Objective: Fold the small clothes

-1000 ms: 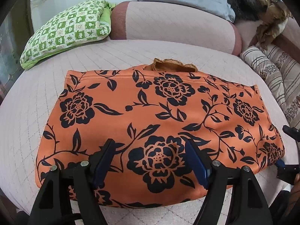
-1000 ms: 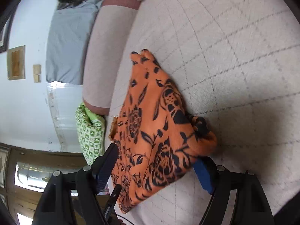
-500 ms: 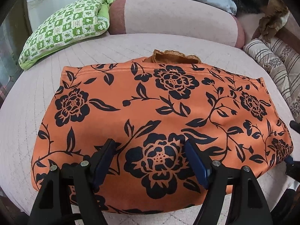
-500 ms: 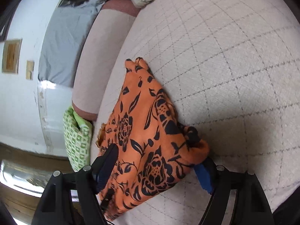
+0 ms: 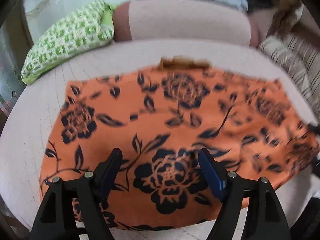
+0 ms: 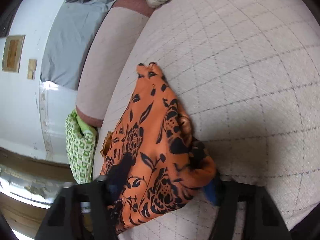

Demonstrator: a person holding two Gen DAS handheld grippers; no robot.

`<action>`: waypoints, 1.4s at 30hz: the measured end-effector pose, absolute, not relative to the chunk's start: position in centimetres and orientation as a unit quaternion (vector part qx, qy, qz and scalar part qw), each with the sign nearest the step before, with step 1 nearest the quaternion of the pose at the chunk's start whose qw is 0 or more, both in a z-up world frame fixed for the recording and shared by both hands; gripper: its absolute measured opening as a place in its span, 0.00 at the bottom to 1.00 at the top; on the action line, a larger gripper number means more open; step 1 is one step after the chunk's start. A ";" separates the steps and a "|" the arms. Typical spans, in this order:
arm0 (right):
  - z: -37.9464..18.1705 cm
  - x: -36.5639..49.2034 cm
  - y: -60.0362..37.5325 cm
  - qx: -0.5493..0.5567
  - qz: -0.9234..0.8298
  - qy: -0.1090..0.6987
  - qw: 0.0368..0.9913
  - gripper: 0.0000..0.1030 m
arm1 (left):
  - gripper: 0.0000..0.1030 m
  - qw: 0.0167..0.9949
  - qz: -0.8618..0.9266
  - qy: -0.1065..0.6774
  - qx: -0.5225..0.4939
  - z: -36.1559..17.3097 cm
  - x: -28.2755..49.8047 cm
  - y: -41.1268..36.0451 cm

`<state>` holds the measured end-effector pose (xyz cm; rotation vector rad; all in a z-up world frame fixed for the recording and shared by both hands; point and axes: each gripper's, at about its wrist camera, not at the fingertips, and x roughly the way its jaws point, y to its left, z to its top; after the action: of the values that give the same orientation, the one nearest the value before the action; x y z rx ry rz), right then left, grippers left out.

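Quilted pale bedding (image 6: 240, 60) filled the background as the right gripper (image 6: 160, 182), its jaws just closing, straddled the near right corner of the orange floral garment (image 5: 160, 120); the fabric sat between the jaws, but blur hid whether the pads had bitten yet. Further left, the left gripper (image 5: 160, 166) hovered with jaws spread wide over the garment's near edge, grasping nothing. The cloth lay flat across the middle of the bed, a brown scrap (image 5: 184, 63) peeking from under its far edge, a green checked pillow (image 5: 70, 42) at far left. Judging from this, the bunched corner could slip free if only its top layer was pinched, dragging the fold askew.
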<state>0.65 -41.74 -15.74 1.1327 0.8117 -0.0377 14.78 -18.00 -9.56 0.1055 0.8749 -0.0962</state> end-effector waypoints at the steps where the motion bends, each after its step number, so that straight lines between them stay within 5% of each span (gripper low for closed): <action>1: -16.1 0.8 -41.7 0.520 -0.019 0.382 0.764 0.60 | 0.76 0.905 -0.045 0.419 0.057 -9.7 14.8 -18.1; 6: -16.5 1.4 -41.5 0.509 -0.023 0.393 0.766 0.58 | 0.78 0.891 -0.047 0.440 0.101 -11.9 15.1 -19.1; 7: -16.2 1.6 -41.3 0.496 -0.024 0.398 0.771 0.51 | 0.76 0.893 -0.052 0.439 0.086 -11.3 15.0 -18.9; 8: -16.1 1.8 -41.2 0.486 -0.028 0.407 0.773 0.29 | 0.76 0.900 -0.056 0.428 0.067 -10.4 14.7 -18.6; 11: -16.1 2.0 -41.2 0.474 -0.040 0.415 0.776 0.22 | 0.76 0.919 -0.032 0.385 0.078 -9.2 13.8 -17.7; 13: -15.7 2.3 -40.7 0.442 -0.047 0.422 0.790 0.19 | 0.76 0.887 -0.024 0.452 0.096 -12.5 15.2 -17.4; 15: -14.3 2.9 -39.7 0.413 -0.042 0.422 0.806 0.12 | 0.77 0.894 -0.039 0.436 0.094 -12.9 15.1 -17.0; 17: -11.0 3.5 -37.9 0.363 -0.029 0.407 0.838 0.12 | 0.67 0.894 -0.060 0.441 0.058 -11.5 14.9 -16.1; 26: 2.0 6.5 -21.0 0.171 0.101 0.337 0.920 0.12 | 0.67 0.943 0.043 0.310 -0.113 -5.0 8.0 -2.4; 30: 0.3 7.9 -11.8 0.118 0.162 0.359 0.912 0.12 | 0.67 0.935 0.113 0.302 -0.148 -6.5 5.6 3.9; 36: -11.8 11.7 -1.2 0.048 0.193 0.514 0.834 0.13 | 0.67 0.902 0.130 0.350 -0.215 -11.3 5.2 8.4; 42: -6.4 9.6 -1.8 0.057 0.218 0.448 0.865 0.12 | 0.67 0.918 0.088 0.326 -0.207 -11.1 4.9 7.4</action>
<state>9.60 -1.79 -6.40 0.1198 0.9379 0.4557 4.88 7.44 -11.14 -0.4264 0.6693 0.1814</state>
